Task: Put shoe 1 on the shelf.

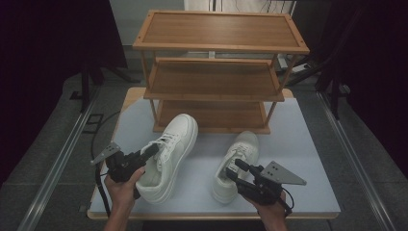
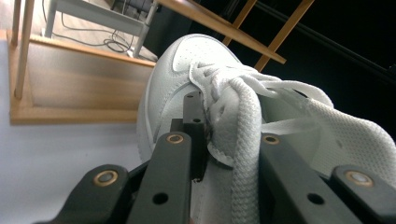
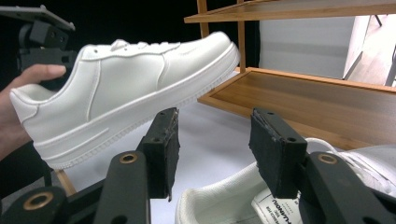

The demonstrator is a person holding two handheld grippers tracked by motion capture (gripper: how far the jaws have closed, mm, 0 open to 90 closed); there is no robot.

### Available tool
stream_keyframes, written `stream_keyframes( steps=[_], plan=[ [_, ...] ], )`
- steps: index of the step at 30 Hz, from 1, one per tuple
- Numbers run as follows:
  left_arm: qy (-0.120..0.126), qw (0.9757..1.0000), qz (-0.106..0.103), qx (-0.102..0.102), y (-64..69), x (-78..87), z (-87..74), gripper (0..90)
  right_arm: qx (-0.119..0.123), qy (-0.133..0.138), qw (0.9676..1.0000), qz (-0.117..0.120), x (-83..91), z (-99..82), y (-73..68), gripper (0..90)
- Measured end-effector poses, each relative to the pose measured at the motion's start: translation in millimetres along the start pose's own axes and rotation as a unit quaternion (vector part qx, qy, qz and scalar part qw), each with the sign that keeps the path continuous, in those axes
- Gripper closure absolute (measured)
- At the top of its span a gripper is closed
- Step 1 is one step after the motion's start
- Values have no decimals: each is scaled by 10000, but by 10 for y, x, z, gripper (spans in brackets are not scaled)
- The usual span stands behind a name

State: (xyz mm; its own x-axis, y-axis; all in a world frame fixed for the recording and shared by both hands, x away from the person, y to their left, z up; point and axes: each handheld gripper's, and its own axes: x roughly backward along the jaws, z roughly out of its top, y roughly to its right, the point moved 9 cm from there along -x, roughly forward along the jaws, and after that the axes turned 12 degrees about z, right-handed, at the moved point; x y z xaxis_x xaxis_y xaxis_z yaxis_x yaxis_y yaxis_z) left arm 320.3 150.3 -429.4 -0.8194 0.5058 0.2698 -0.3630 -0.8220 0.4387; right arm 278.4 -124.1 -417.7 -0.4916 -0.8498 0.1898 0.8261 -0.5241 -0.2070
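Two white sneakers are on a pale table before a wooden rack. My left gripper [image 1: 153, 150] [image 2: 224, 135] is shut on the tongue and laces of the left sneaker [image 1: 173, 139] [image 2: 187, 60]. That sneaker [image 3: 135, 88] is held off the table, its toe raised toward the rack's bottom shelf. The left gripper [image 3: 44, 42] and the hand holding it sit behind its heel. The right sneaker [image 1: 245, 144] [image 3: 224, 200] rests on the table. My right gripper [image 1: 235, 169] [image 3: 212, 140] stands open just over its heel opening, holding nothing.
A three-shelf wooden rack [image 1: 216, 72] [image 3: 299, 98] stands at the far side of the table [image 1: 298, 144], all its shelves bare. Dark curtains flank the scene, and a floor rail [image 1: 57, 163] runs along the table's left.
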Motion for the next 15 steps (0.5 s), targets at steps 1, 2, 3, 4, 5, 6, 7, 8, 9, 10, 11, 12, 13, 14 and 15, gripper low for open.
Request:
stream_keyframes(
  steps=[1, 2, 3, 4, 5, 6, 7, 8, 9, 10, 11, 12, 13, 14, 15],
  plan=[
    [15, 10000, -1, -4, 24, 1, 21, 817, 0, 0, 10000, 0, 0, 0, 0, 515],
    [40, 10000, -9, -20, 48, 0, 43, 817, -4, -2, 10000, 6, -1, -1, 6, 515],
    [61, 10000, -28, -35, 74, -1, 63, 817, -4, -2, 10000, 6, -1, -1, 6, 515],
    [68, 9999, -64, -39, 99, -3, 82, 817, -13, 3, 10000, -10, -1, -1, 11, 514],
    [77, 9999, -99, -28, 127, -10, 105, 817, -15, 3, 10000, -13, 1, -1, 14, 514],
    [84, 9999, -127, -29, 149, -15, 123, 818, -21, 7, 10000, -14, 4, 0, 17, 514],
    [97, 9998, -144, -36, 171, -21, 141, 818, -35, 11, 10000, -10, 7, 2, 16, 514],
    [103, 9998, -144, -45, 185, -25, 153, 818, -34, 11, 10000, -5, 10, 3, 18, 513],
    [113, 9998, -149, -52, 204, -30, 170, 818, -34, 11, 10000, -5, 10, 3, 18, 513],
    [134, 9998, -152, -59, 222, -35, 189, 818, -41, 14, 10000, -7, 11, 3, 19, 513],
    [155, 9997, -159, -56, 241, -39, 207, 817, -54, 10, 10000, 4, 9, 1, 15, 513],
    [169, 9997, -165, -59, 256, -42, 223, 818, -57, 11, 10000, 8, 6, 2, 12, 512],
    [192, 9996, -176, -54, 272, -46, 241, 818, -57, 11, 10000, 8, 6, 2, 12, 512],
    [205, 9996, -192, -40, 287, -49, 258, 818, -53, 13, 10000, 9, 4, 3, 10, 512],
    [217, 9995, -214, -29, 301, -53, 275, 818, -42, 17, 10000, 3, 1, 4, 9, 511]
  ],
)
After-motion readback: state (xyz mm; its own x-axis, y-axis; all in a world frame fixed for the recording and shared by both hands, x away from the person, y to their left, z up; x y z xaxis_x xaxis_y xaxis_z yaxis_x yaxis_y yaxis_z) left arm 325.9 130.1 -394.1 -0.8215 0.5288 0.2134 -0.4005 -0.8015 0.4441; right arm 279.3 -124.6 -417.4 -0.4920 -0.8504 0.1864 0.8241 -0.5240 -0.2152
